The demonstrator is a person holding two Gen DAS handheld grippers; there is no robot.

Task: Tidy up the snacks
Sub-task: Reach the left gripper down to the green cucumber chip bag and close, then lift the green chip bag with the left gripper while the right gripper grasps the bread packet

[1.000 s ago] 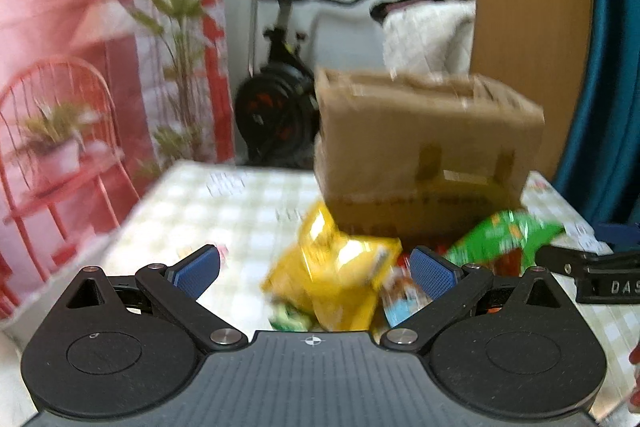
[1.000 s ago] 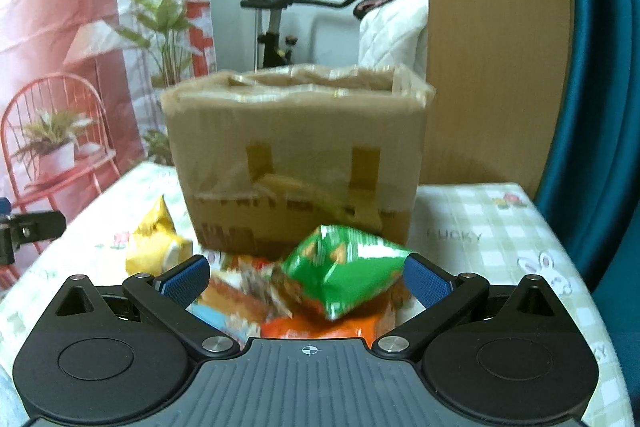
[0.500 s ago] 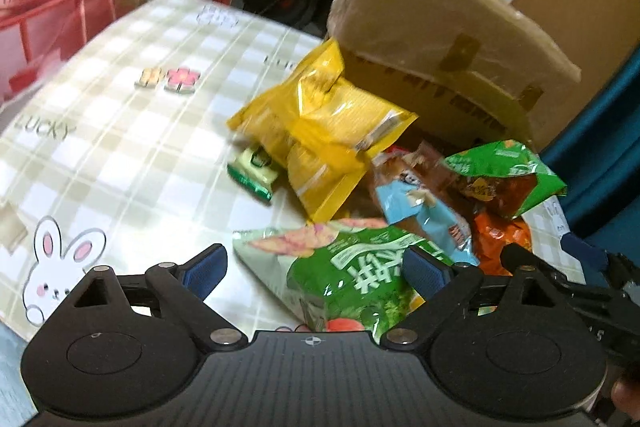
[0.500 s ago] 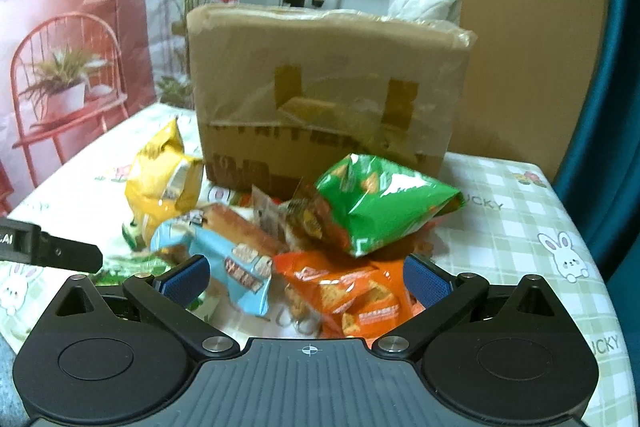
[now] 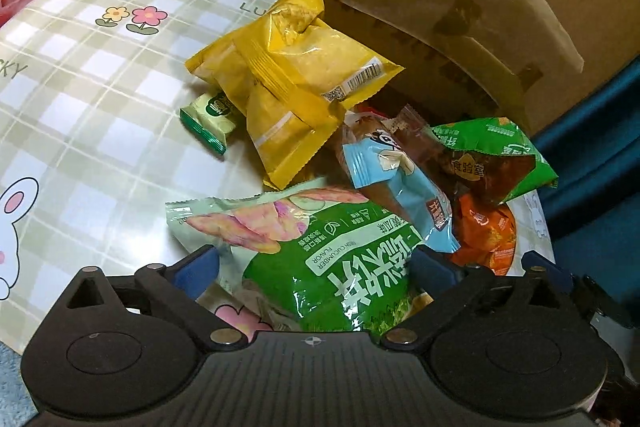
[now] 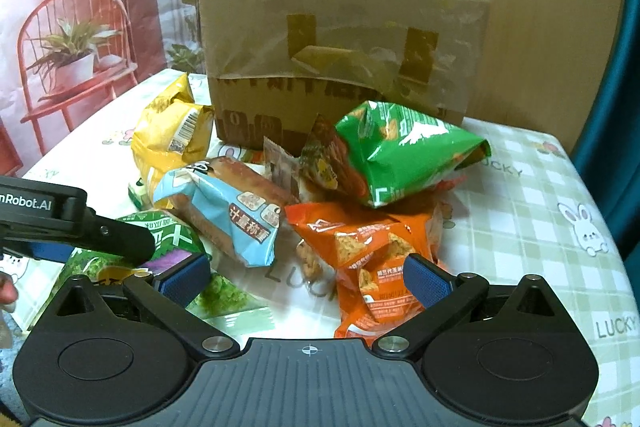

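Left wrist view: left gripper [image 5: 316, 263] with jaws opening, spread wide astride the cucumber-flavour green bag [image 5: 320, 255], pads apart from it; the bag lies flat on the checked tabletop [image 5: 100, 99] at the near edge of the snack pile, before the cardboard box [image 5: 440, 7]. Likely light, air-filled, crinkly and slippery, contents fragile; a pinch at the sealed edge seems safest. Right wrist view: right gripper [image 6: 308, 281], jaws spread and empty, beside the orange packet [image 6: 372, 259]
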